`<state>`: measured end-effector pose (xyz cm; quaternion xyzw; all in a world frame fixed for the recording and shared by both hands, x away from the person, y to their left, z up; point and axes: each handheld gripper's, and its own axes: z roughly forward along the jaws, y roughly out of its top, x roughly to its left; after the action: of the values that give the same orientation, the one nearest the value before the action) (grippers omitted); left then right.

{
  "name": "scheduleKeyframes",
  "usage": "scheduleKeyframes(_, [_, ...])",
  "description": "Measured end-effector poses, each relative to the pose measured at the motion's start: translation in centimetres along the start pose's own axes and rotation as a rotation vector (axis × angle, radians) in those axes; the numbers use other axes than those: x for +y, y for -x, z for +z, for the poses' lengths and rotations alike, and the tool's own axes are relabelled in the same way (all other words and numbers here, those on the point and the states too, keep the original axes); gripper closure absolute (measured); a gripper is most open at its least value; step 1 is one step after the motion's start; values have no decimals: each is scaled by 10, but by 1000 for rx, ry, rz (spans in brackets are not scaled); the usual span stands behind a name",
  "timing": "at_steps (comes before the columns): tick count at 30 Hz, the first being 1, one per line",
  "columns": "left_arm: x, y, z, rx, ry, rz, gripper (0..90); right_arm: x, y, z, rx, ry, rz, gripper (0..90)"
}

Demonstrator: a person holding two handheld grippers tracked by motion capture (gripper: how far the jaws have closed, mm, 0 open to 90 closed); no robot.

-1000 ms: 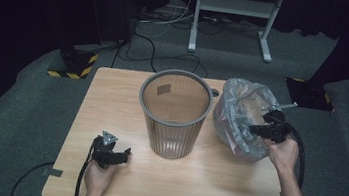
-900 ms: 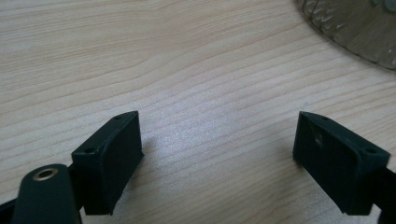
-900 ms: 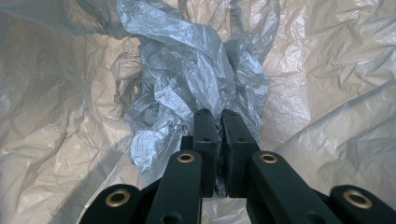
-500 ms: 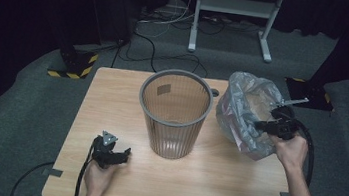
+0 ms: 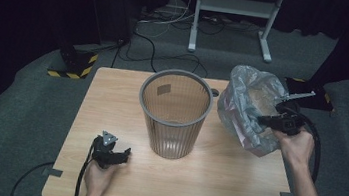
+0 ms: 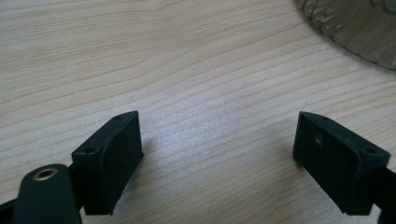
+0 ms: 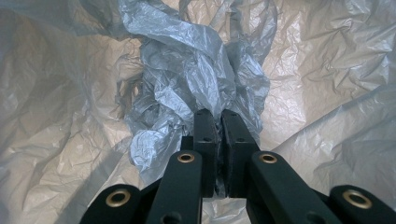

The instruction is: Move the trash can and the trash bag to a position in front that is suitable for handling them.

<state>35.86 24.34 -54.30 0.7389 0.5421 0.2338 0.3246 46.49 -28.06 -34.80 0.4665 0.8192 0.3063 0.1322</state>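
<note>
A grey mesh wastebasket (image 5: 174, 112) stands upright in the middle of the wooden table (image 5: 112, 95). To its right a crumpled translucent grey plastic bag (image 5: 248, 107) is lifted off the table, with my right gripper (image 5: 263, 120) shut on a bunched fold of it. In the right gripper view the jaws stand pressed together on the gathered plastic bag (image 7: 196, 79). My left gripper (image 5: 124, 152) rests on the table near the front left edge, open. In the left gripper view its fingers (image 6: 109, 158) stand wide apart over bare wood, with the wastebasket's base (image 6: 359, 23) at the top right.
Cables and a white metal stand (image 5: 233, 14) are on the floor behind the table. A black and yellow striped block (image 5: 73, 65) lies on the floor at the back left. A small dark round fitting (image 5: 214, 92) sits in the tabletop behind the basket.
My right gripper has risen with the bag, which now hangs higher and more upright beside the basket. The left gripper has not moved.
</note>
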Motion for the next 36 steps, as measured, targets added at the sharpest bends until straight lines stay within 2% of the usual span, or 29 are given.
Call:
scheduleKeyframes(14, [0, 0, 0, -1, 0, -2, 159, 15, -6, -17, 1, 33, -18, 860])
scheduleKeyframes(25, [0, 0, 0, -1, 0, -3, 159, 38, -19, -38, -4, 65, -63, 860])
scheduleKeyframes(36, [0, 0, 0, -1, 0, -3, 159, 56, -28, -50, 4, 76, -86, 860])
